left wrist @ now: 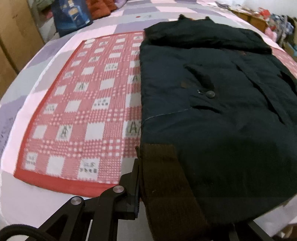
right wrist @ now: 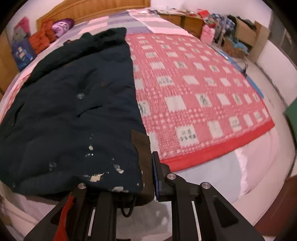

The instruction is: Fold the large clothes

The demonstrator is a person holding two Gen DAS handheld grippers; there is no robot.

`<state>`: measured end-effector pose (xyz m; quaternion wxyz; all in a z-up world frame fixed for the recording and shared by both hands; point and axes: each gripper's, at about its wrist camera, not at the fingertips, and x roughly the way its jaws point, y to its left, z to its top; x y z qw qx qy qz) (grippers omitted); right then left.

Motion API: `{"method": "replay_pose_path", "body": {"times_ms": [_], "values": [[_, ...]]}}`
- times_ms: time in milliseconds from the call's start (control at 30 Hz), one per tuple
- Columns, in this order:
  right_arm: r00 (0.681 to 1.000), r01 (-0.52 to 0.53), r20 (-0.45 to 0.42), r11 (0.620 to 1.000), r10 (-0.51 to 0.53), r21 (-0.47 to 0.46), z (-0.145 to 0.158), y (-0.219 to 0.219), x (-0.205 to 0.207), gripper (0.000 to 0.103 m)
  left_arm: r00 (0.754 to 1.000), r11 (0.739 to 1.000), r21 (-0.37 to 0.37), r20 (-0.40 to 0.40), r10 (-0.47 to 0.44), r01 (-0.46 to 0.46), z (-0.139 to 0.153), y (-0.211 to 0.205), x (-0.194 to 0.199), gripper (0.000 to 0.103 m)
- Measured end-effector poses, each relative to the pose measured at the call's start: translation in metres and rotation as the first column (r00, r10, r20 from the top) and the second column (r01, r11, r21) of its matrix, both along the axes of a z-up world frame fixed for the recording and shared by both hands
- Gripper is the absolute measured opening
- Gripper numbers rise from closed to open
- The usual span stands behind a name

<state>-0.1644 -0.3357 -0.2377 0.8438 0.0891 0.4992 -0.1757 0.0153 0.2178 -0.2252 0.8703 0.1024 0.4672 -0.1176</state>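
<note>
A large dark navy coat (left wrist: 213, 111) lies on the bed over a red and white checked blanket (left wrist: 83, 111), its fur-edged hood at the far end. It fills the left of the right wrist view (right wrist: 74, 111), with white flecks near its hem. My left gripper (left wrist: 167, 194) is shut on the coat's brown ribbed cuff (left wrist: 163, 176) at the near left edge; the right finger is hidden under cloth. My right gripper (right wrist: 141, 176) is shut on a brown cuff (right wrist: 143, 148) at the coat's near right corner.
The checked blanket (right wrist: 194, 92) lies on a lilac and pink patchwork sheet (left wrist: 130, 16). A blue bag (left wrist: 72, 14) and an orange knit (right wrist: 42, 39) sit by the wooden headboard (right wrist: 96, 9). Boxes and clutter (right wrist: 232, 33) line the far wall.
</note>
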Motion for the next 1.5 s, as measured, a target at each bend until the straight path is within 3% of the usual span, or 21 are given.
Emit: {"method": "replay_pose_path", "body": {"times_ms": [267, 500, 633, 800, 1000, 1100, 1267, 1500], "values": [[0.998, -0.047, -0.039, 0.999, 0.048, 0.011, 0.051, -0.002, -0.032, 0.014, 0.997, 1.0, 0.011, -0.07, -0.022, 0.023, 0.028, -0.004, -0.032, 0.015], [0.983, -0.06, -0.17, 0.998, 0.065, 0.036, 0.088, 0.0, -0.092, 0.011, 0.979, 1.0, 0.022, -0.203, -0.01, 0.014, 0.05, -0.006, -0.089, 0.015], [0.978, -0.022, -0.208, 0.999, 0.027, 0.025, 0.099, -0.012, -0.111, 0.002, 0.97, 1.0, 0.027, -0.243, 0.009, -0.002, 0.048, -0.011, -0.098, 0.015], [0.985, -0.058, -0.158, 0.997, 0.064, 0.041, 0.072, -0.012, -0.084, 0.002, 0.976, 1.0, 0.018, -0.216, 0.024, -0.02, 0.029, -0.02, -0.077, 0.015], [0.98, -0.029, -0.196, 0.998, 0.04, 0.059, 0.017, -0.007, -0.069, 0.004, 0.977, 1.0, 0.021, -0.212, 0.025, -0.021, 0.021, -0.031, -0.068, 0.015], [0.977, -0.017, -0.211, 0.999, 0.028, 0.05, 0.007, -0.005, -0.069, 0.008, 0.977, 0.999, 0.031, -0.213, 0.023, -0.017, 0.021, -0.035, -0.063, 0.015], [0.958, -0.04, -0.28, 0.993, 0.069, 0.109, -0.008, 0.001, -0.083, 0.038, 0.974, 0.999, 0.043, -0.225, 0.018, -0.008, 0.018, -0.041, -0.061, 0.015], [0.952, 0.027, -0.306, 0.993, 0.011, 0.117, -0.053, -0.012, -0.081, 0.055, 0.966, 0.998, 0.054, -0.254, 0.048, -0.035, 0.009, -0.039, -0.059, 0.015]]}}
